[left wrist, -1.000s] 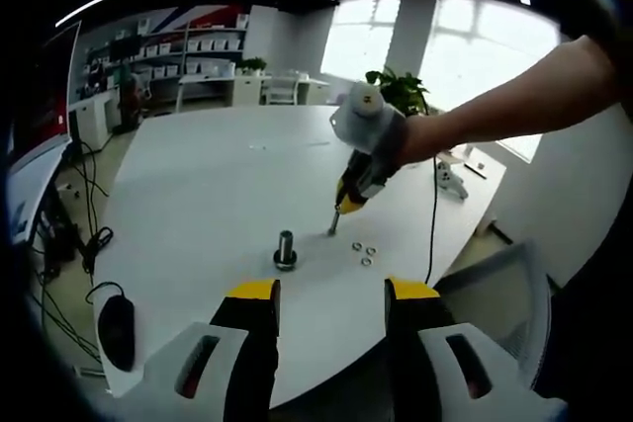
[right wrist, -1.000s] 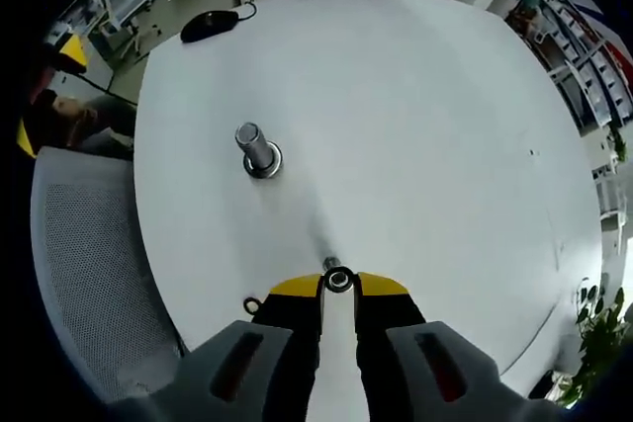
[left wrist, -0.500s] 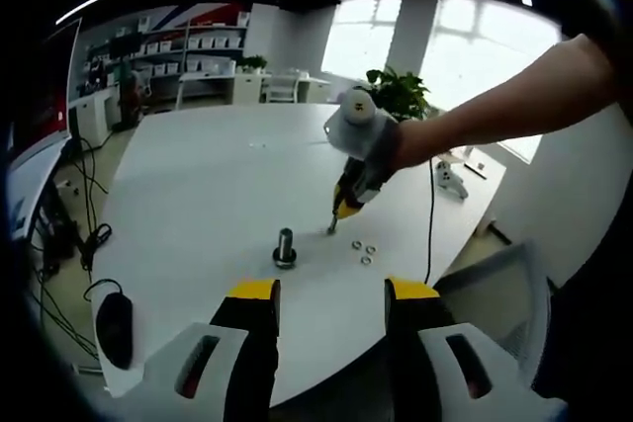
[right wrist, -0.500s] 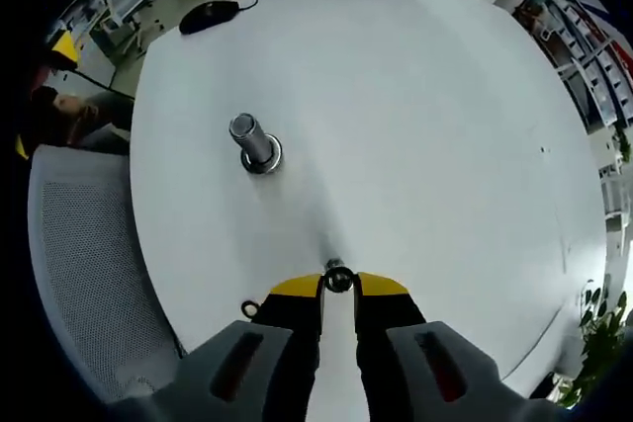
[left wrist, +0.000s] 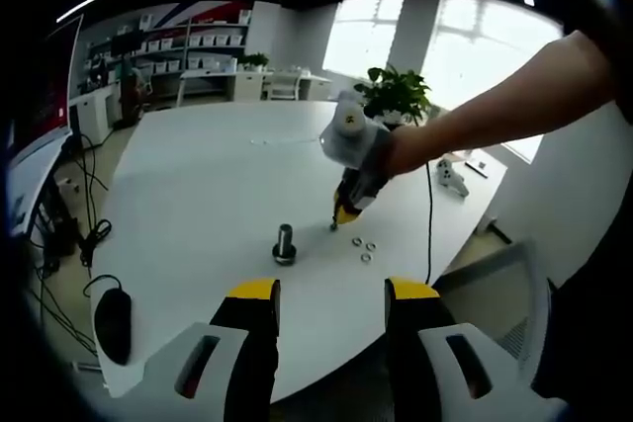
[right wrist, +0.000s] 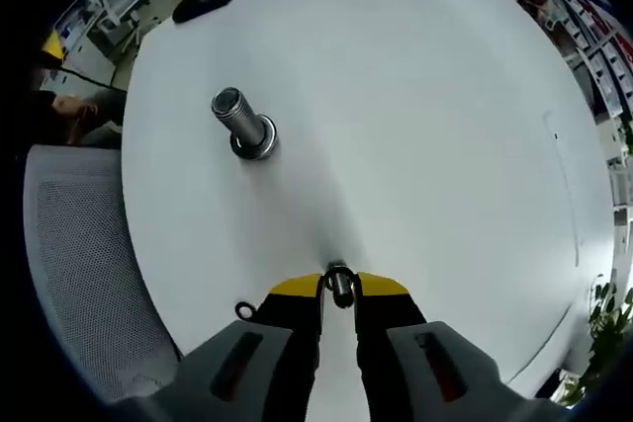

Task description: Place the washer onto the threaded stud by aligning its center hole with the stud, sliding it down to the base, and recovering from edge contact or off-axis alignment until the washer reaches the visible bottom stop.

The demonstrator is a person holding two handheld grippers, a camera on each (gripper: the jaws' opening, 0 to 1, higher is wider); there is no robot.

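1. White, smooth counter [right wrist: 415,96] lies bare around the upright threaded stud [right wrist: 240,124], which stands well in from the rounded edge.
2. Metal washer [right wrist: 339,282], a small ring, is pinched between the right gripper [right wrist: 339,289] jaws, well apart from the stud and held above the counter.
3. Left gripper [left wrist: 327,294] jaws stand spread near the counter edge; loose washers [left wrist: 363,247] lie beside the stud; black mouse [left wrist: 112,323] rests near the rim.

Right tool [right wrist: 338,287] pinched closed, left tool [left wrist: 329,294] jaws parted
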